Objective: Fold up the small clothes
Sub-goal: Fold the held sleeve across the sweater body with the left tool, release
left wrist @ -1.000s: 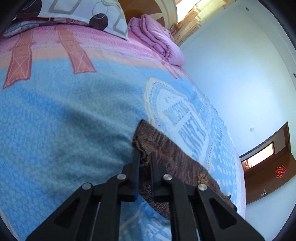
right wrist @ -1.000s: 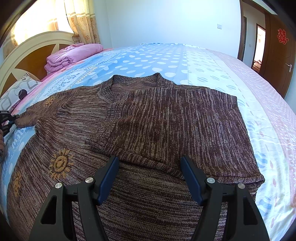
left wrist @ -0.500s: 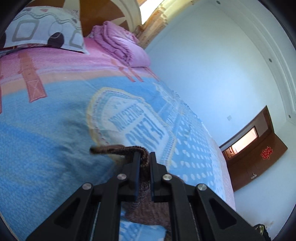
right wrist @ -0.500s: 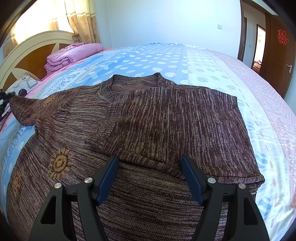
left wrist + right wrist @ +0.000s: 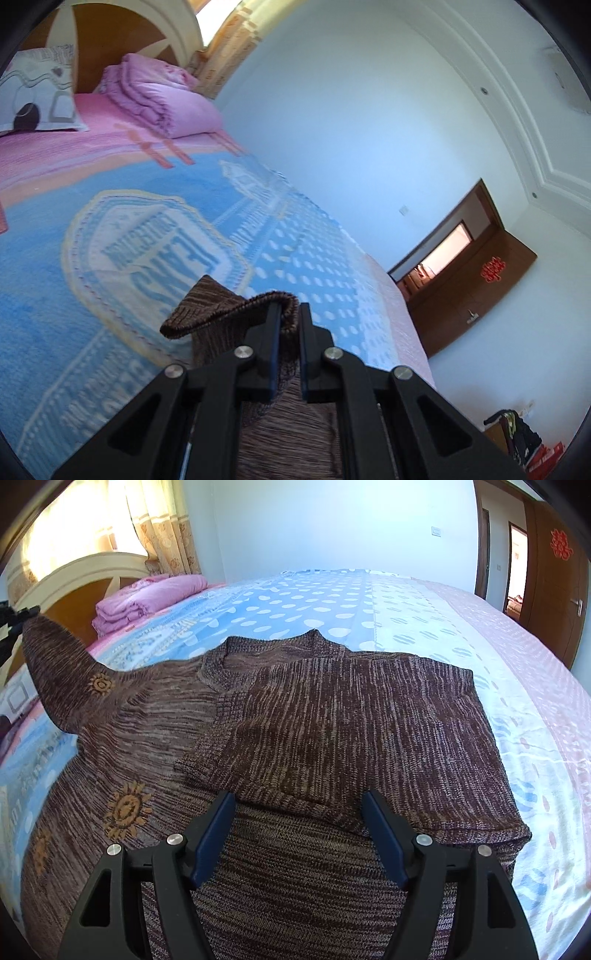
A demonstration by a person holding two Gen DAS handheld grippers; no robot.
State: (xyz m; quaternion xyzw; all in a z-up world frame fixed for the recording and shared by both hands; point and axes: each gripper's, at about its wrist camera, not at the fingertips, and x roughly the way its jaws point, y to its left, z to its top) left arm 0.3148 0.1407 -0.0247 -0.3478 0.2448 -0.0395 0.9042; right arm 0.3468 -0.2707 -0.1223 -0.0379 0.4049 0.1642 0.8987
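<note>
A brown knitted sweater (image 5: 332, 720) with orange sun motifs lies on the bed; its right side is folded over the body. My left gripper (image 5: 289, 314) is shut on the cuff of the left sleeve (image 5: 229, 306) and holds it above the bed. In the right wrist view that sleeve (image 5: 62, 668) rises to a peak at the far left, where the left gripper (image 5: 14, 618) pinches its tip. My right gripper (image 5: 299, 805) hovers open just above the sweater's lower part, nothing between its fingers.
The bed (image 5: 332, 602) has a blue, white and pink patterned cover. A folded pink quilt (image 5: 162, 99) and a pillow (image 5: 33, 99) lie by the headboard (image 5: 74, 590). A brown door (image 5: 554, 583) stands at the right, and curtains (image 5: 162, 528) hang behind.
My left gripper has lifted the sleeve cuff off the bed and carried it upward and inward over the sweater. The right gripper has stayed put, still open.
</note>
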